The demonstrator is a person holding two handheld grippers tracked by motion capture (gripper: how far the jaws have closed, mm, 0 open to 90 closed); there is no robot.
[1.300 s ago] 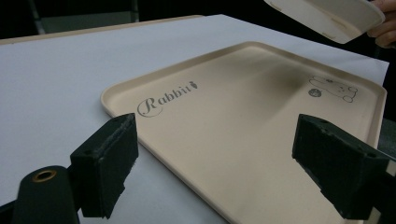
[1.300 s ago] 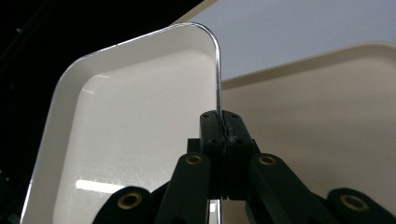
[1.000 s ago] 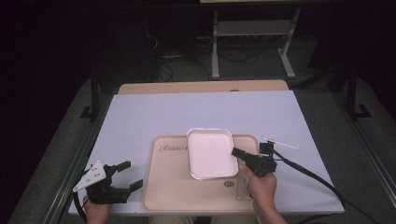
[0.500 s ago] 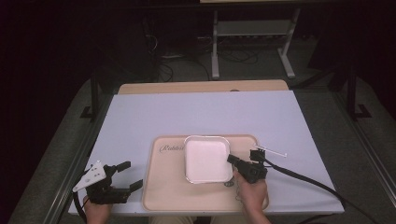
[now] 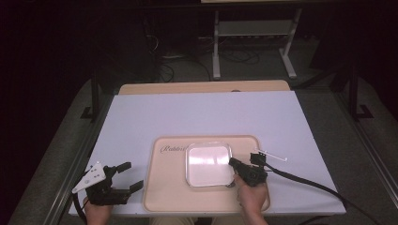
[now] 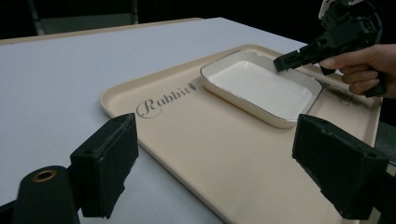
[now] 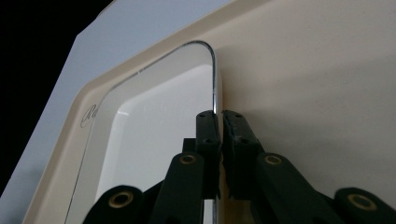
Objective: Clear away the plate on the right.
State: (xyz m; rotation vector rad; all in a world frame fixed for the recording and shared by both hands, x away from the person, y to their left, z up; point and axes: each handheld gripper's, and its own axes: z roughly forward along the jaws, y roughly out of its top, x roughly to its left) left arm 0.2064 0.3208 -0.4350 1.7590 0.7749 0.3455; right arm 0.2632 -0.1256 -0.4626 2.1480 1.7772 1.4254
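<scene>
A white dish (image 5: 208, 164) is seen lying on the beige tray (image 5: 169, 197), right of the tray's printed word (image 6: 170, 97) and near the tray's middle. Its right rim is pinched between the closed jaws of the right gripper (image 7: 220, 122), one jaw inside the dish and one outside, so the grasp is judged done. Whether the dish is lifted clear of the tray or resting on it cannot be told. The left gripper (image 5: 123, 177) is held with its jaws wide apart and holding nothing, at the near left of the table (image 5: 141, 117), just off the tray's left edge. What seems left is the placing of the dish and the release of its rim; the left gripper has no part in it as yet.
</scene>
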